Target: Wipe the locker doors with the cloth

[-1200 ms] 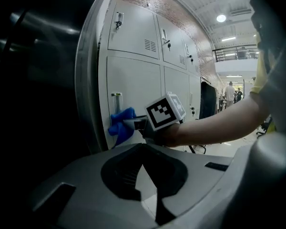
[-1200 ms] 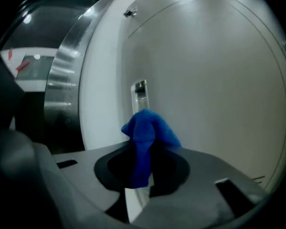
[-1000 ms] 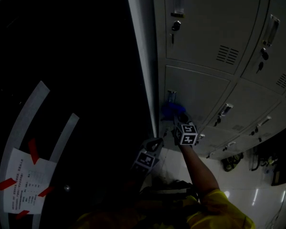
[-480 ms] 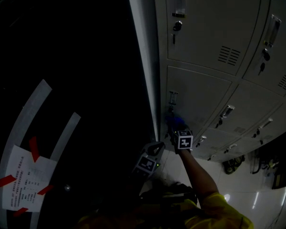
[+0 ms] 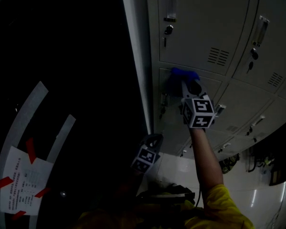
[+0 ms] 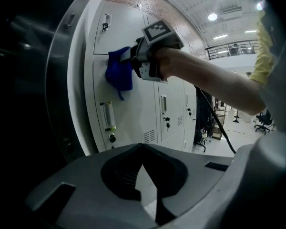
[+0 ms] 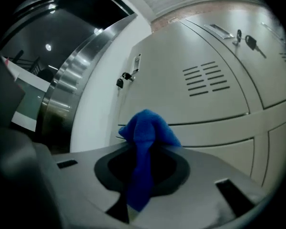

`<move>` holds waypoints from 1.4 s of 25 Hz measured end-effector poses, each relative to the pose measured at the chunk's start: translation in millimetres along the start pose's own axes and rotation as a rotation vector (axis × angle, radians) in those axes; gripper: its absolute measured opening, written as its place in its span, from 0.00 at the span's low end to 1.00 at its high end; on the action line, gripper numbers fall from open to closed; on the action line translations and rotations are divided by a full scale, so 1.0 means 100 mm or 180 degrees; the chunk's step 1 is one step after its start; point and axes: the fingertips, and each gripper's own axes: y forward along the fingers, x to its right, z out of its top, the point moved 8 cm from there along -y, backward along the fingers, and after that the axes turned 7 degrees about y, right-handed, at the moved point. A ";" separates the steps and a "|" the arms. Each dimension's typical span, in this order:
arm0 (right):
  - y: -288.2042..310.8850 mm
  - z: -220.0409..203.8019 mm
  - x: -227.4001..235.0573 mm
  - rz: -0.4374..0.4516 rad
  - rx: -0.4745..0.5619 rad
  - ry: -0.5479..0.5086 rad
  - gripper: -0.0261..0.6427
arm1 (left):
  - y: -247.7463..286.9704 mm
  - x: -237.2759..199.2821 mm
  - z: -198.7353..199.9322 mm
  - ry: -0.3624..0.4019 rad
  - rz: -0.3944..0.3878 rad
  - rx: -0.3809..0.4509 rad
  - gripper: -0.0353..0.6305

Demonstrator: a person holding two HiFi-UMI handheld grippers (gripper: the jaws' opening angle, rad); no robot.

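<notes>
A blue cloth (image 5: pixel 183 74) is pressed on the grey locker doors (image 5: pixel 200 27), at the seam between an upper and a lower door in the leftmost column. My right gripper (image 5: pixel 189 87) is shut on it, arm stretched out. In the right gripper view the cloth (image 7: pixel 145 132) bunches out of the shut right gripper (image 7: pixel 143 149) against a vented door (image 7: pixel 190 89). The left gripper view shows the cloth (image 6: pixel 119 73) and the right gripper (image 6: pixel 132 61) from below. My left gripper (image 5: pixel 151 144) hangs lower, away from the doors. Seen in its own view, the left gripper (image 6: pixel 143 147) is shut and holds nothing.
Each door has a clear handle (image 5: pixel 169 4) and a key in its lock (image 5: pixel 168 30). A dark curved wall with white stripes and a taped paper notice (image 5: pixel 24 182) stands left of the lockers. A black cable (image 6: pixel 214 123) trails behind my right arm; an office chair (image 6: pixel 264 120) stands far off.
My right gripper has carried the cloth up the lower door, from beside its handle to the door's top seam. The left gripper has stayed low and shut.
</notes>
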 end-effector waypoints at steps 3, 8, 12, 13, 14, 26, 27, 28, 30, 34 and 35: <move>0.00 -0.37 0.05 -0.0040 -0.0166 -0.0037 0.14 | 0.14 -0.15 0.27 0.0176 0.0058 0.0062 0.06; -0.05 -1.78 0.14 -0.0238 -0.0784 0.0062 0.14 | 0.22 -0.33 0.52 0.0486 0.0198 0.0024 0.06; -0.03 -3.15 0.16 -0.0341 -0.1848 0.0132 0.14 | 0.25 -0.41 0.65 0.0604 0.0142 -0.0048 0.06; -0.06 -3.31 0.14 -0.0353 -0.2037 0.0159 0.14 | 0.26 -0.43 0.66 0.0590 0.0116 -0.0065 0.06; -0.11 -3.38 0.14 -0.0371 -0.2088 0.0220 0.14 | 0.27 -0.44 0.68 0.0575 0.0097 -0.0074 0.06; -0.35 0.08 0.27 -0.0116 0.0223 -0.0056 0.14 | 0.37 -0.47 0.67 0.0484 -0.0007 0.0055 0.06; -0.31 0.14 0.35 -0.0146 0.0250 -0.0086 0.14 | 0.40 -0.46 0.67 0.0467 -0.0026 0.0065 0.06; -0.29 0.11 0.41 -0.0166 0.0268 -0.0131 0.14 | 0.42 -0.44 0.67 0.0456 -0.0046 0.0066 0.06; -0.31 -0.23 0.46 -0.0224 0.0144 -0.0176 0.14 | 0.48 -0.41 0.66 0.0463 -0.0082 0.0050 0.06; -0.39 -1.90 0.66 -0.0401 -0.0853 0.0293 0.14 | 0.61 -0.41 0.71 0.0479 -0.0086 0.0043 0.06; -0.41 -2.42 0.73 -0.0443 -0.1176 0.0301 0.14 | 0.64 -0.41 0.72 0.0475 -0.0094 0.0041 0.06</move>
